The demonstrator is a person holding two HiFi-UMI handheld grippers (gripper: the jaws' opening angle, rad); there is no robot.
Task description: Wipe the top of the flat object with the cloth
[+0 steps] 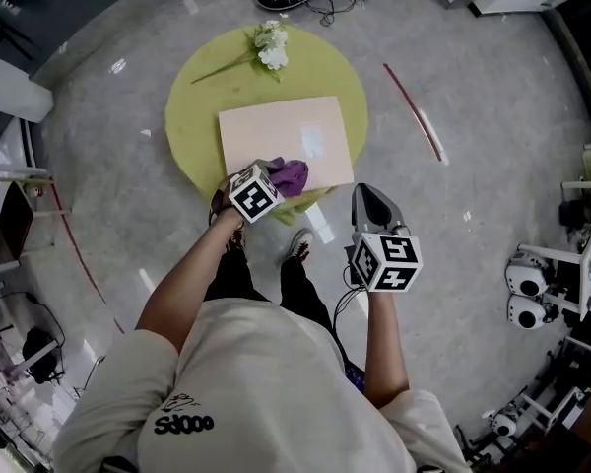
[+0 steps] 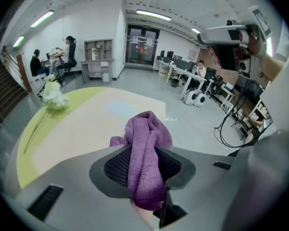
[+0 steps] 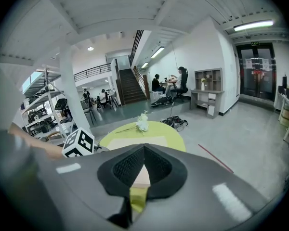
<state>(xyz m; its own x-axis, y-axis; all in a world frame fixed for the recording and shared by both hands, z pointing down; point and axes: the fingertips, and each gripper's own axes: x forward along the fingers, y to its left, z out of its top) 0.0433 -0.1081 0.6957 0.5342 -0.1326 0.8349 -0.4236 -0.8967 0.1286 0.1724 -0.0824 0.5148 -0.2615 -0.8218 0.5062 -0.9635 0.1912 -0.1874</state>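
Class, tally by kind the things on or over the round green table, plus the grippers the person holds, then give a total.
Flat board: 1
Purple cloth: 1
White flower sprig: 1
Grippers: 2 (left gripper, right gripper)
Total: 5

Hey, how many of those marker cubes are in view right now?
2. One marker cube sits on the left gripper, over the pink board's near edge; the other is on the right gripper, held off the green table's near side. None appears hidden.
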